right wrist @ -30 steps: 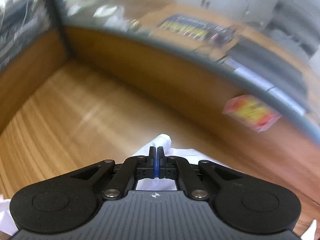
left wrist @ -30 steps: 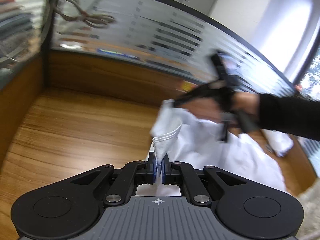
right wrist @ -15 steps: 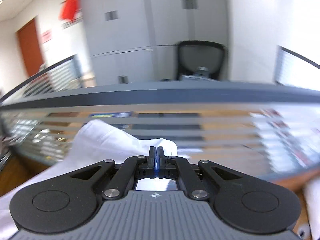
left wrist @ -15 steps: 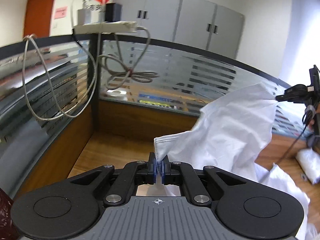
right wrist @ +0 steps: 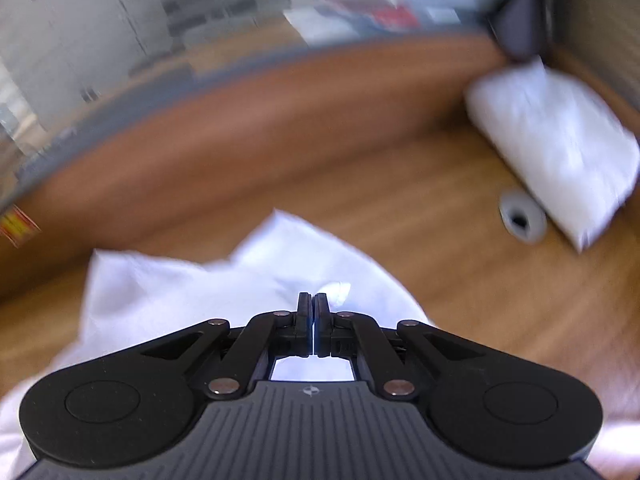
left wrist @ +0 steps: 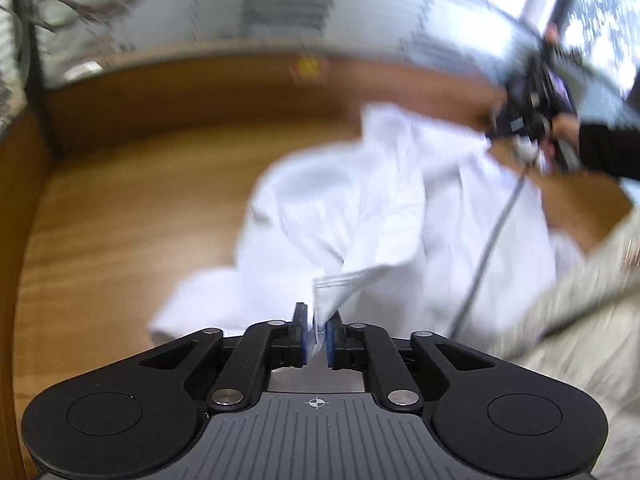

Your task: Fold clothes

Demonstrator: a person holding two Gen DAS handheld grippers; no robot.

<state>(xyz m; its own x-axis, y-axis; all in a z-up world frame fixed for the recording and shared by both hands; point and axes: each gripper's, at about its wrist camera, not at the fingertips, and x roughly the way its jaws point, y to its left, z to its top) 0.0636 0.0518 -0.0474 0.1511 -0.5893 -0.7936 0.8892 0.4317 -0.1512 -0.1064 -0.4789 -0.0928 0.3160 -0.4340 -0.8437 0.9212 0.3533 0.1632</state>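
Note:
A white garment (left wrist: 360, 208) lies spread and rumpled on the wooden desk (left wrist: 120, 208). My left gripper (left wrist: 318, 334) is shut on a hemmed edge of it, low at the near side. In the left wrist view the right gripper (left wrist: 524, 120) sits at the upper right, held by a hand in a dark sleeve, at the garment's far corner. In the right wrist view my right gripper (right wrist: 313, 322) is shut on the white garment (right wrist: 192, 292), which spreads out below and to the left of the fingers. Both views are motion-blurred.
A white pillow-like bag (right wrist: 556, 144) and a grey cable grommet (right wrist: 520, 220) lie at the desk's right side. A wooden partition with frosted glass (left wrist: 240, 24) bounds the desk at the back. A beige fabric (left wrist: 580, 300) is at the right.
Both grippers swung down from a high lift. The garment that hung in the air half a second ago now lies spread over the desk, still gripped at both ends.

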